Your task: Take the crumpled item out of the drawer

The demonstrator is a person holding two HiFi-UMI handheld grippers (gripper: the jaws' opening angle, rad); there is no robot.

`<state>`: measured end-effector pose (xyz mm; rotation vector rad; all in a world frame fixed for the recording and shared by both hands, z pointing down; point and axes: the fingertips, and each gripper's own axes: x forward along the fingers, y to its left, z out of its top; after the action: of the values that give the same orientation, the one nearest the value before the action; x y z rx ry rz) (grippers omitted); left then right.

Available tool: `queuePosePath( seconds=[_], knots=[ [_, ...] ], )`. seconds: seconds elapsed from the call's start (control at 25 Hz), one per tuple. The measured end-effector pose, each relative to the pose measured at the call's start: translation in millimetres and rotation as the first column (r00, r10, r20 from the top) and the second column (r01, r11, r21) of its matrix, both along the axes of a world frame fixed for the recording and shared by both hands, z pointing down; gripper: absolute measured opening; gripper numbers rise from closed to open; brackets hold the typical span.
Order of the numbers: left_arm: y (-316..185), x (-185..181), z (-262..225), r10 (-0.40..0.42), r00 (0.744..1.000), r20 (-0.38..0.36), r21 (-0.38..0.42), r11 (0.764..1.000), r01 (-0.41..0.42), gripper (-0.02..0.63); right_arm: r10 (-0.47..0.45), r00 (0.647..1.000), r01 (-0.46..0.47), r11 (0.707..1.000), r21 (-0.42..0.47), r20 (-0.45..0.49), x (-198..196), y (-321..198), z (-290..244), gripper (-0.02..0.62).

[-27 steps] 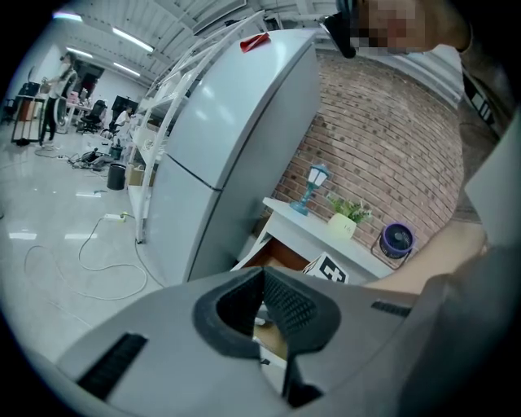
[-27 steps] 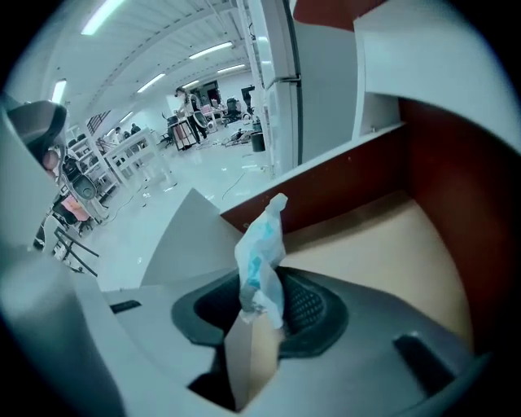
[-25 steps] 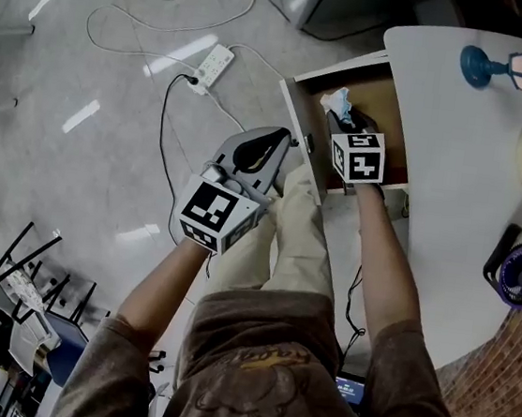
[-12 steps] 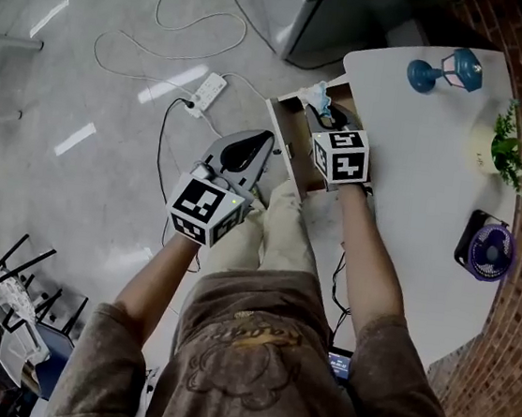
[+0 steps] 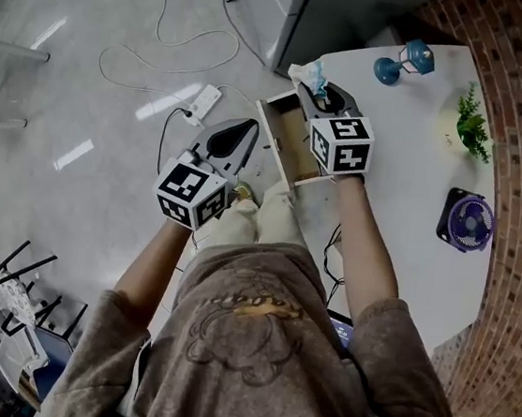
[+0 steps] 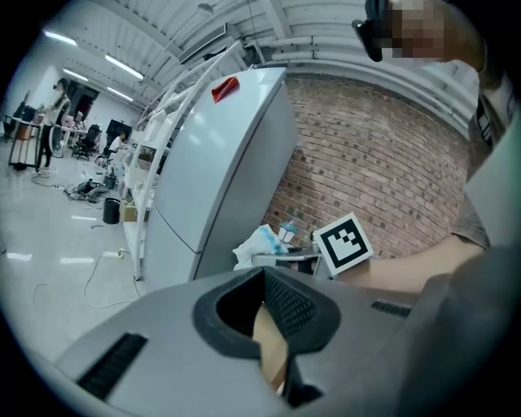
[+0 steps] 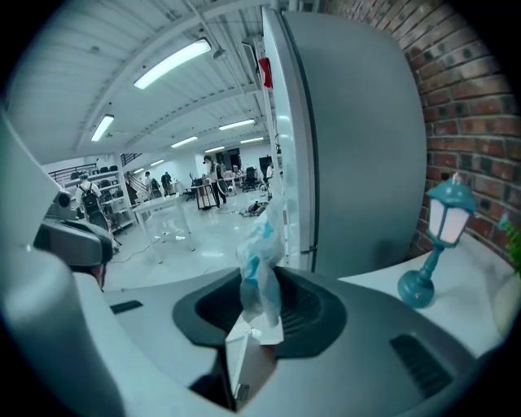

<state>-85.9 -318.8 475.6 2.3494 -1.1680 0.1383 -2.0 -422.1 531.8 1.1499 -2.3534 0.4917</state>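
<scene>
The rounded white table (image 5: 410, 221) has a boxy wooden drawer (image 5: 283, 144) standing open on its left. Above the drawer's far end, the right gripper (image 5: 326, 94) pinches the crumpled item (image 5: 306, 72), crinkly white-and-blue, lifted clear. The left gripper (image 5: 244, 133) hangs empty, jaws narrowly parted.
</scene>
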Motion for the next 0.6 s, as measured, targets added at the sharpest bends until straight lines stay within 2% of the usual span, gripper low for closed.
queuePosePath(
  seconds=[0.36, 0.6],
  knots=[
    [12.8, 30.8, -74.2, 0.117, 0.992, -0.049, 0.078, 0.990, -0.113, 0.008, -0.023, 0.995, 0.007, 0.988, 0.157, 0.100, 18.7, 26.7, -110.1, 0.101],
    [23.5, 47.7, -105.3, 0.167, 0.985, -0.049, 0.129, 0.979, -0.160, 0.008, 0.012, 0.990, -0.046, 0.969, 0.241, 0.140, 47.5, 39.7, -158.2, 0.101]
  ],
)
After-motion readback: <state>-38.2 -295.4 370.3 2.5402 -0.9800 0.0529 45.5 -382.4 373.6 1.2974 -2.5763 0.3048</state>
